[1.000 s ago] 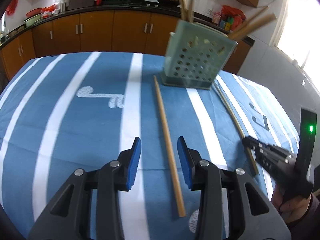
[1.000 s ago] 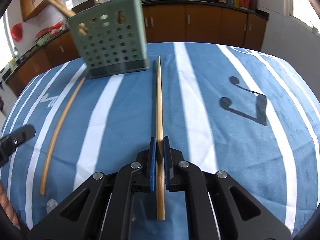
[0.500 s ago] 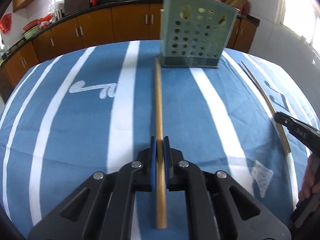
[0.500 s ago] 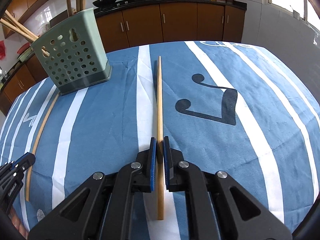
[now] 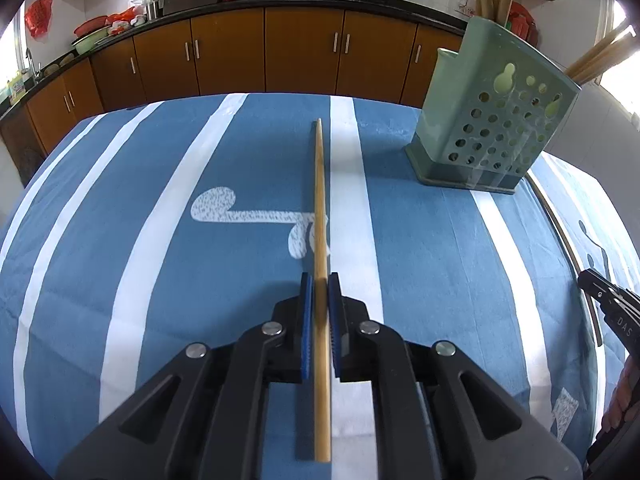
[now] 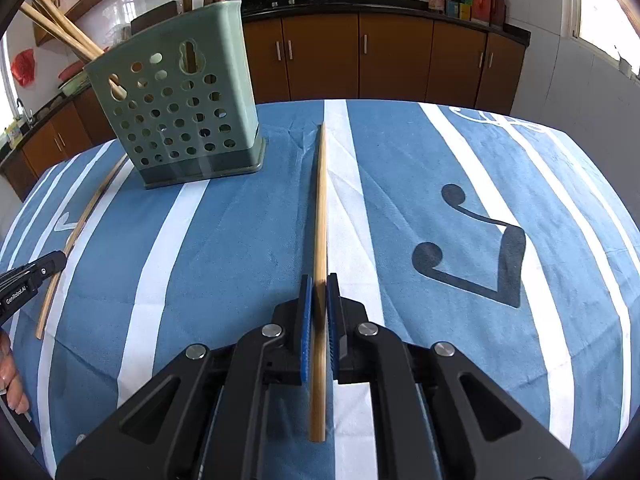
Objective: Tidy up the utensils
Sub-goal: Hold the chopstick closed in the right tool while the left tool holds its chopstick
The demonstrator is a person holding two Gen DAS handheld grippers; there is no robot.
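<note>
My left gripper (image 5: 319, 280) is shut on a long wooden chopstick (image 5: 319, 200) that points away over the blue striped tablecloth. My right gripper (image 6: 319, 282) is shut on a second wooden chopstick (image 6: 320, 208), also pointing forward. The green perforated utensil holder (image 5: 492, 120) stands upright on the cloth, to the right in the left wrist view, with several chopsticks sticking out of its top. In the right wrist view the holder (image 6: 180, 108) is at the upper left. The right gripper's tip (image 5: 612, 300) shows at the right edge of the left view. The left gripper's tip (image 6: 32, 276) shows at the left edge of the right view.
The chopstick my right gripper holds also shows in the left wrist view, along the right edge past the holder (image 5: 560, 224); the one my left gripper holds shows at the left of the right wrist view (image 6: 80, 232). Brown kitchen cabinets (image 5: 280, 52) and a counter with pans stand beyond the table.
My left gripper closed on its chopstick and swung left, so the holder is now off to the right. My right gripper kept its chopstick and turned, with the holder moving nearer centre-left.
</note>
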